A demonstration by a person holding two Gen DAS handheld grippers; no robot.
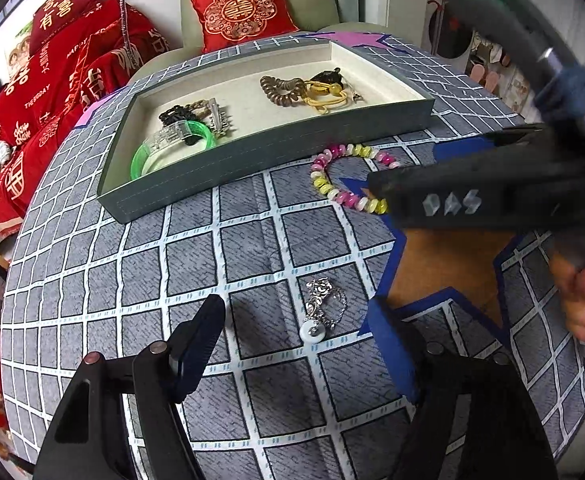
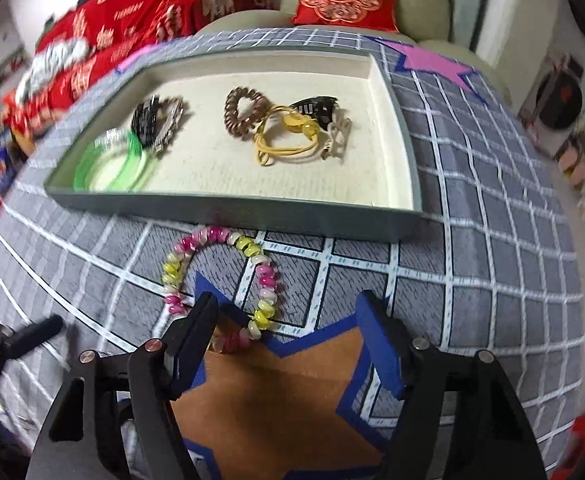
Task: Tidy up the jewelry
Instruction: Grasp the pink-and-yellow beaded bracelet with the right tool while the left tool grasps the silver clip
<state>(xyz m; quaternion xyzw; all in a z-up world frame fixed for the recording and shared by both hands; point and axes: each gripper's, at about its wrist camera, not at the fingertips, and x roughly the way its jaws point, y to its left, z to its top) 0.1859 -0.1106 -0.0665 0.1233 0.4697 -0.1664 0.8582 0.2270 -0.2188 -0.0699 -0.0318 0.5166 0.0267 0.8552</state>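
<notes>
Where the right gripper (image 1: pixel 376 190) crosses, the beaded bracelet (image 1: pixel 344 178) is half hidden.

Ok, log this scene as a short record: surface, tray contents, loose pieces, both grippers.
surface: grid-patterned cloth with star patches
tray: grey tray holding green bangle, brown coil hair tie, yellow cord bracelet
loose pieces: pink and yellow bead bracelet before the tray; silver chain with white ring pendant
left hand-held gripper: open, pendant between fingers
right hand-held gripper: open, straddling bracelet's near edge
</notes>
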